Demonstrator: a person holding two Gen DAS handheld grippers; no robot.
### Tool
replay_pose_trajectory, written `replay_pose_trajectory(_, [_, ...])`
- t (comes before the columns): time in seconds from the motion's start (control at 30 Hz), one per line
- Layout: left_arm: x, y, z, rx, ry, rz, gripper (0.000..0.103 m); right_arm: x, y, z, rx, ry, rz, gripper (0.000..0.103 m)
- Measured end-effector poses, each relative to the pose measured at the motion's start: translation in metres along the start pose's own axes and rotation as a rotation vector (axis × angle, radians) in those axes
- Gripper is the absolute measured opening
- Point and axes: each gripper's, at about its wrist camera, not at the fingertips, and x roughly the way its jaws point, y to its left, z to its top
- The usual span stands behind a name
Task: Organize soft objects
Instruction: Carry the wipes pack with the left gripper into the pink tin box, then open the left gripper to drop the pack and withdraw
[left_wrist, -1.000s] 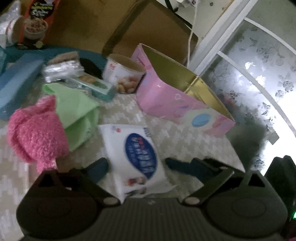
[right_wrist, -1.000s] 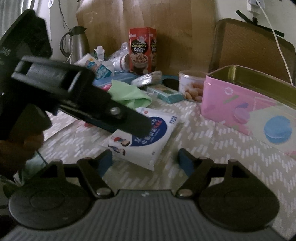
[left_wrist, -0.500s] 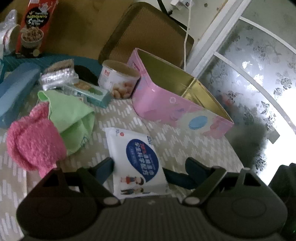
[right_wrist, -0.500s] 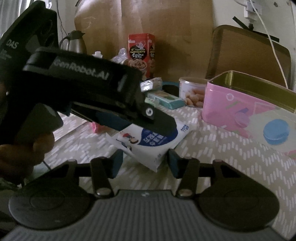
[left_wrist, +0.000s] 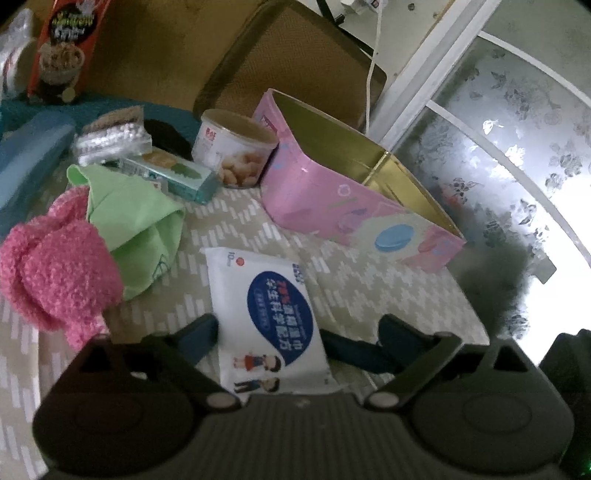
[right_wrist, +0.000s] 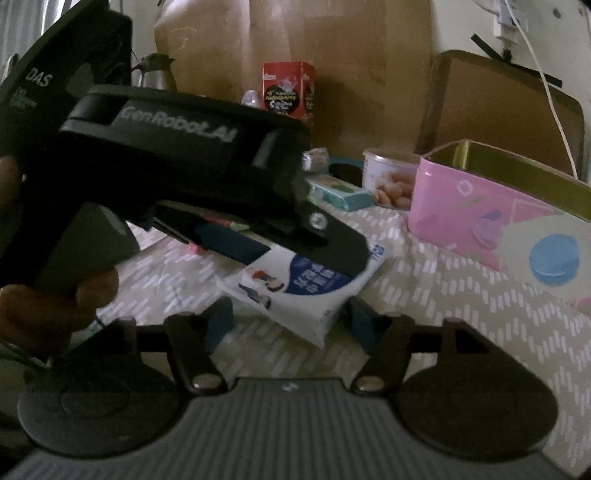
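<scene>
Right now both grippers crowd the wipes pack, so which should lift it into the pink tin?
Probably left: the left gripper, opening, straddles the wipes pack squarely; the right gripper only brackets a corner.

This is a room in a home, most likely a dining or living corner. The table (left_wrist: 369, 295) under the tongs has a cloth with a pale zigzag pattern. Ahead of the tongs on it stand food things: a red cereal box (right_wrist: 288, 90), a round tub of snacks (left_wrist: 234, 151) and a small teal biscuit packet (left_wrist: 177, 173). A metal kettle (right_wrist: 153, 72) stands far to the left. Behind the table is a brown chair back (right_wrist: 506, 114), and a white charger cable (right_wrist: 546, 88) hangs from a wall plug. To the right there is a door of frosted glass with flowers (left_wrist: 517, 122).
</scene>
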Motion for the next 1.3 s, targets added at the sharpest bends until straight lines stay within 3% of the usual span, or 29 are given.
replay_pose_trajectory(0.1, [-0.004, -0.001, -0.001, 0.006, -0.024, 0.02, 0.09, -0.001, 0.002, 0.001, -0.004, -0.011, -0.027, 0.054])
replay_pose_trajectory(0.2, [-0.015, 0.001, 0.004, -0.026, -0.049, -0.018, 0.089, -0.005, 0.004, 0.0, -0.008, -0.039, -0.038, 0.052])
replay_pose_trajectory(0.4, [-0.027, -0.018, 0.009, 0.05, -0.104, 0.011, 0.089, -0.02, 0.014, 0.006, -0.057, -0.138, -0.079, 0.051])
replay_pose_trajectory(0.77, [-0.02, -0.056, 0.051, 0.17, -0.139, -0.02, 0.089, -0.039, -0.002, 0.023, -0.066, -0.282, -0.19, 0.052])
replay_pose_trajectory(1.03, [0.028, -0.096, 0.101, 0.257, -0.134, -0.094, 0.09, -0.043, -0.05, 0.042, -0.059, -0.372, -0.334, 0.052])
replay_pose_trajectory(1.13, [0.061, -0.107, 0.124, 0.265, -0.124, -0.107, 0.098, -0.033, -0.08, 0.048, -0.018, -0.372, -0.38, 0.053])
replay_pose_trajectory(1.2, [0.089, -0.108, 0.137, 0.248, -0.104, -0.081, 0.096, -0.017, -0.103, 0.054, 0.008, -0.305, -0.448, 0.058])
replay_pose_trajectory(1.23, [0.099, -0.108, 0.139, 0.237, -0.094, -0.049, 0.092, -0.008, -0.115, 0.054, 0.042, -0.264, -0.523, 0.068])
replay_pose_trajectory(1.3, [0.11, -0.104, 0.138, 0.208, -0.07, 0.014, 0.091, -0.007, -0.132, 0.051, 0.125, -0.237, -0.565, 0.069])
